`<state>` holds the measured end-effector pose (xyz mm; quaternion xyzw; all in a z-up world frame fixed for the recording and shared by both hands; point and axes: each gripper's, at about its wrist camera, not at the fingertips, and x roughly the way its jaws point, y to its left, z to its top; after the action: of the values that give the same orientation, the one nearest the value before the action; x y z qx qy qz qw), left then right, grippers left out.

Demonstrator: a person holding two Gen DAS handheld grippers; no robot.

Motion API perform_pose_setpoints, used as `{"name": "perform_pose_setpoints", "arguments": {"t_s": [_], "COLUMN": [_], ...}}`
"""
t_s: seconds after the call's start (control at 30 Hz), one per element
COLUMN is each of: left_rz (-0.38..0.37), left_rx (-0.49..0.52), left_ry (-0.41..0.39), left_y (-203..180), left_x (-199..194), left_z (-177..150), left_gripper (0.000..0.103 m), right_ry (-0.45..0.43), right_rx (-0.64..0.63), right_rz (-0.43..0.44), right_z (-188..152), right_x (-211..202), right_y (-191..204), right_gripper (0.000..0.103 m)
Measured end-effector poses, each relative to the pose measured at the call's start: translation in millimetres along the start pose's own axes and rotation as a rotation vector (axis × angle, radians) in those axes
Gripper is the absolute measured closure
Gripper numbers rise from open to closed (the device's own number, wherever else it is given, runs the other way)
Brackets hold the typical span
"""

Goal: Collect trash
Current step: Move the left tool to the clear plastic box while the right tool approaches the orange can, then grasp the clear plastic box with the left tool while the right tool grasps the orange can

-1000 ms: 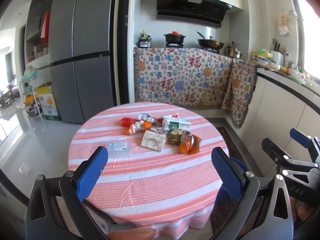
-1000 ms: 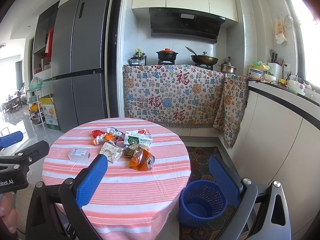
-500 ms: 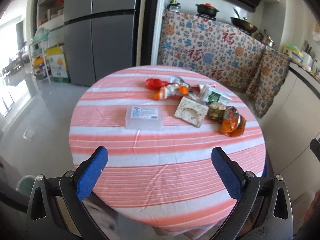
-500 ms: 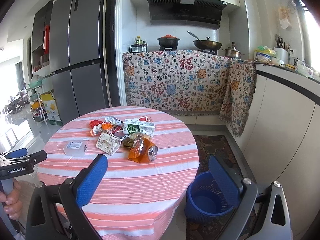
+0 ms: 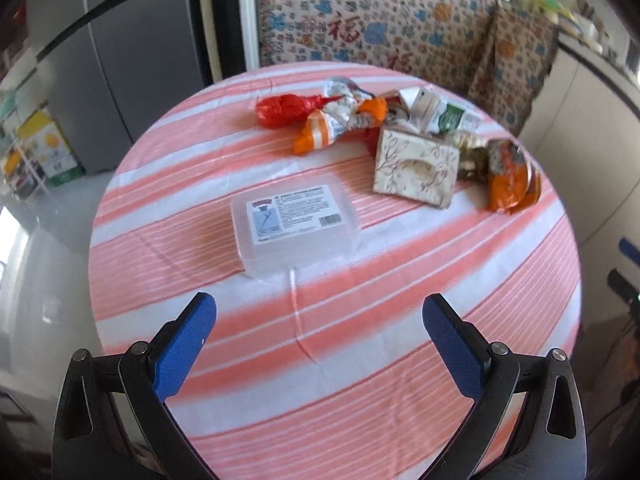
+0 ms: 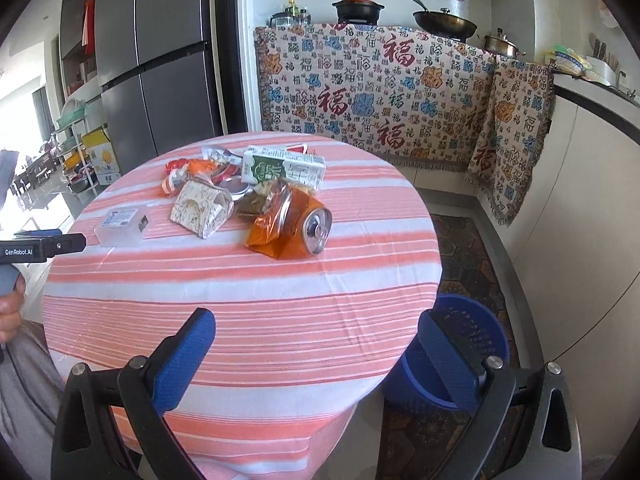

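Note:
A round table with a pink-striped cloth (image 5: 360, 360) (image 6: 240, 304) carries a pile of trash. Nearest my open left gripper (image 5: 319, 320) lies a clear plastic box (image 5: 294, 226) (image 6: 120, 224), still ahead of the fingertips. Behind it are a red wrapper (image 5: 280, 110), an orange-and-white wrapper (image 5: 320, 132), a crushed floral carton (image 5: 416, 168) (image 6: 200, 206), a milk carton (image 5: 444, 114) (image 6: 282, 168) and an orange bag around a can (image 5: 512, 184) (image 6: 296, 228). My right gripper (image 6: 316, 332) is open over the table's near edge. A blue basket (image 6: 460, 356) stands on the floor at the right.
A grey fridge (image 6: 160, 60) stands behind the table on the left. A patterned cloth (image 6: 376, 92) hangs over the stove counter behind. White cabinets (image 6: 580, 208) run along the right. A hand (image 6: 10, 312) holds the left gripper's handle at the far left of the right wrist view.
The left gripper has moved forward and down over the table toward the clear plastic box. The right gripper has also come closer to the table. Both stay open.

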<state>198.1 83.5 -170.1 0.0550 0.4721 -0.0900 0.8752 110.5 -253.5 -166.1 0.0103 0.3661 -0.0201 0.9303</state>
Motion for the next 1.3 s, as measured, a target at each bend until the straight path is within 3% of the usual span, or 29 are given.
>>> {"name": "perform_pose_setpoints", "arguments": {"t_s": [0.1,0.27,0.43,0.6,0.73,0.77,0.87,1.03,1.2,1.3], "left_rz": [0.054,0.105,0.07,0.077,0.0,-0.001,-0.015,-0.06,-0.097,-0.118], "left_rx": [0.006,0.012,-0.055,-0.04,-0.039,-0.016,0.007,-0.047,-0.114,-0.126], "left_ry": [0.079,0.141,0.121,0.078,0.065,0.055,0.051,0.069,0.079,0.061], "left_y": [11.0,21.1,27.6,15.0,2.3,-2.8,-15.3,-38.3,-62.1,-77.1], "left_x": [28.2,68.6,86.8,107.0,108.6,105.4,96.6,86.0,66.7,58.3], "left_z": [7.3,20.0,44.2,74.4,70.3,67.6,61.0,53.4,35.9,25.7], "left_gripper": [0.0,0.0,0.0,0.0,0.003,0.008,0.032,0.033,0.033,0.032], "right_ry": [0.017,0.027,0.032,0.052,0.054,0.055,0.053,0.097,0.175,0.182], "right_rx": [0.005,0.01,0.009,0.011,0.006,0.008,0.06,0.141,0.03,-0.078], "right_rz": [0.004,-0.001,-0.002,-0.002,-0.002,0.007,0.069,0.218,0.387,0.406], "right_z": [-3.6,-1.1,-2.3,-3.6,-4.7,-2.7,7.9,33.2,62.8,75.9], "right_x": [7.5,11.7,14.1,22.5,25.1,26.5,35.6,80.8,137.2,161.0], "right_y": [-0.4,-1.3,-0.8,0.3,-4.1,-7.3,-25.5,-48.3,-48.7,-42.9], "right_gripper": [0.0,0.0,0.0,0.0,0.0,0.0,0.0,0.0,0.0,0.0]}}
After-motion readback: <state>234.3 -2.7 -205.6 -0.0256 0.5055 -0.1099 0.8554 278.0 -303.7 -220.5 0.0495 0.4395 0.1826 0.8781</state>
